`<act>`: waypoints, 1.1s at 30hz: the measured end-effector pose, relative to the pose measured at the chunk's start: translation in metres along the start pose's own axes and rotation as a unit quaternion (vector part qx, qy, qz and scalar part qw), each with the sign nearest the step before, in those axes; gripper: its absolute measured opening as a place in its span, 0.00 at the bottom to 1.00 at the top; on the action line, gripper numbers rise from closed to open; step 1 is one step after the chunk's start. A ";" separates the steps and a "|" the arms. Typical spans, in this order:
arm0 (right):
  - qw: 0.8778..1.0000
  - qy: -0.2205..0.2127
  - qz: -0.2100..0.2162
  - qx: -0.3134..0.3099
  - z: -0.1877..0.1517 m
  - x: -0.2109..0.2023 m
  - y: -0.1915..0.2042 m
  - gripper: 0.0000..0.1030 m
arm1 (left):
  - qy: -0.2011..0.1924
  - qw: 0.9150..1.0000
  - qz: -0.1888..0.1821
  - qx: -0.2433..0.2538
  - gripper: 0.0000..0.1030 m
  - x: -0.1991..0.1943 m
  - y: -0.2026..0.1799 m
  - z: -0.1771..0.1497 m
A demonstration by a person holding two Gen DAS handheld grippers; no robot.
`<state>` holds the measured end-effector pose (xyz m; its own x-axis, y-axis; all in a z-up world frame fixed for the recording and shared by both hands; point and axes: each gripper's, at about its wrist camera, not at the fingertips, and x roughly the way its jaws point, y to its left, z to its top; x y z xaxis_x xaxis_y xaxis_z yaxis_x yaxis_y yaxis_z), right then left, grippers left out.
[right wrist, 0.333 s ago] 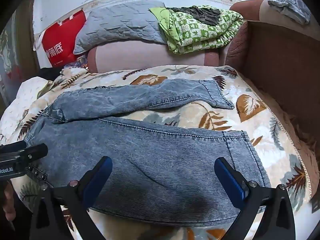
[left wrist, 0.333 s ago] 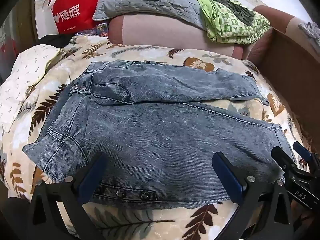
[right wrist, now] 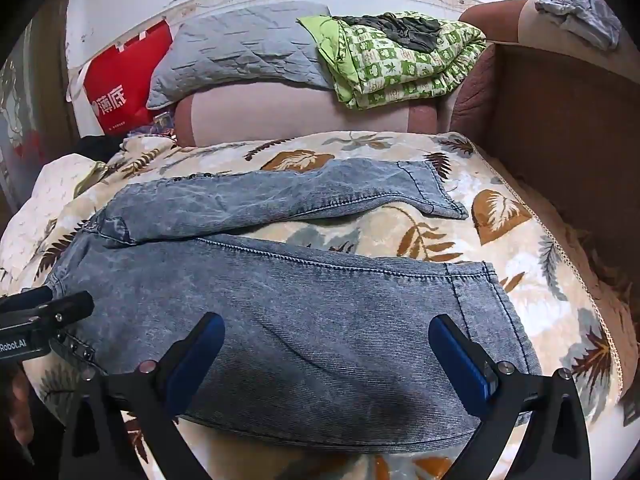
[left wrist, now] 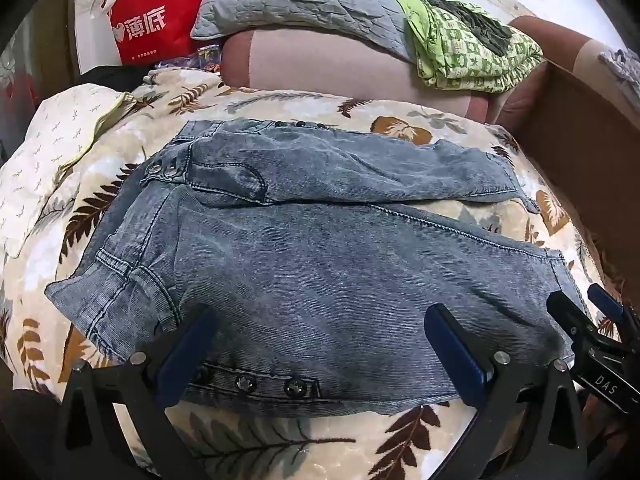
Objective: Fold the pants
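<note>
Blue-grey denim pants (left wrist: 304, 264) lie spread on a leaf-print blanket (left wrist: 280, 436), waist to the left, two legs running right. The near leg is wide and flat; the far leg (left wrist: 360, 168) lies slightly apart. My left gripper (left wrist: 320, 344) is open, its blue fingers (left wrist: 452, 344) hovering over the near edge by the waist studs. My right gripper (right wrist: 326, 352) is open over the near leg (right wrist: 320, 320) close to its hem. The right gripper also shows in the left wrist view (left wrist: 592, 320), and the left gripper in the right wrist view (right wrist: 44, 316).
A pink sofa back (right wrist: 280, 112) carries a grey pillow (right wrist: 240, 56) and a green patterned quilt (right wrist: 404, 60). A red bag (right wrist: 124, 88) stands at the back left. A brown armrest wall (right wrist: 560, 128) bounds the right side. A white cloth (left wrist: 52, 152) lies left.
</note>
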<state>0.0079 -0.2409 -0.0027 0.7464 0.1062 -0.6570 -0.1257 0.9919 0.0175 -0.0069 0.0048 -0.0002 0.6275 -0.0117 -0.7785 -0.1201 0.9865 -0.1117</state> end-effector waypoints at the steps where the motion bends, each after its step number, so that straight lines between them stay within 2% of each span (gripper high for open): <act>1: 1.000 -0.001 0.002 0.002 -0.001 0.001 -0.001 1.00 | 0.000 1.000 -0.001 0.000 1.00 0.000 0.000 0.000; 33: 1.000 0.021 -0.010 0.013 -0.003 0.008 -0.006 1.00 | 0.002 1.000 0.006 -0.017 1.00 0.002 0.010 -0.004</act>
<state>0.0123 -0.2460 -0.0101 0.7206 0.0846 -0.6882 -0.0943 0.9953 0.0236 -0.0099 0.0143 -0.0057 0.6223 0.0000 -0.7828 -0.1539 0.9805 -0.1223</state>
